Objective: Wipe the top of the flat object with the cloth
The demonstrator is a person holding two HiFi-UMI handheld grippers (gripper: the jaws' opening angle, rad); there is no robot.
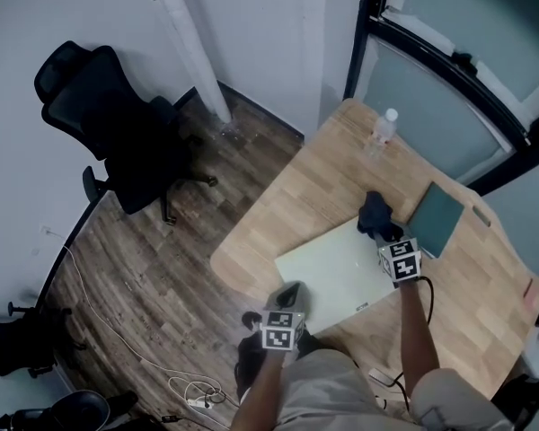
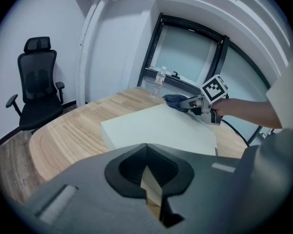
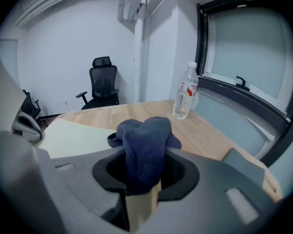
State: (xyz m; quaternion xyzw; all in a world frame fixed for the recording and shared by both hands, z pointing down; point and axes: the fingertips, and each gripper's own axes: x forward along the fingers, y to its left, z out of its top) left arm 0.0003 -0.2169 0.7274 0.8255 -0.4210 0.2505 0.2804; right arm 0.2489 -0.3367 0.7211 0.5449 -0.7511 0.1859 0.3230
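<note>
- Cloth (image 3: 145, 145), dark blue and bunched, is pinched between the jaws of the right gripper (image 3: 144, 182), at the 1 o'clock corner of the flat object (image 1: 332, 272).
- Left gripper (image 2: 149, 182) sits at that object's 7 o'clock edge, jaws drawn together.
- Bare table (image 1: 287, 196) lies open toward 10 o'clock.
- A teal pad (image 1: 436, 218) lies just beside at 3 o'clock, and a bottle (image 1: 384, 131) stands at 12.

Grey left gripper (image 1: 291, 293), right gripper (image 1: 384, 232); black-white marker cubes (image 1: 401, 259); black cable (image 1: 428, 302); beige trousers (image 1: 328, 389).
</note>
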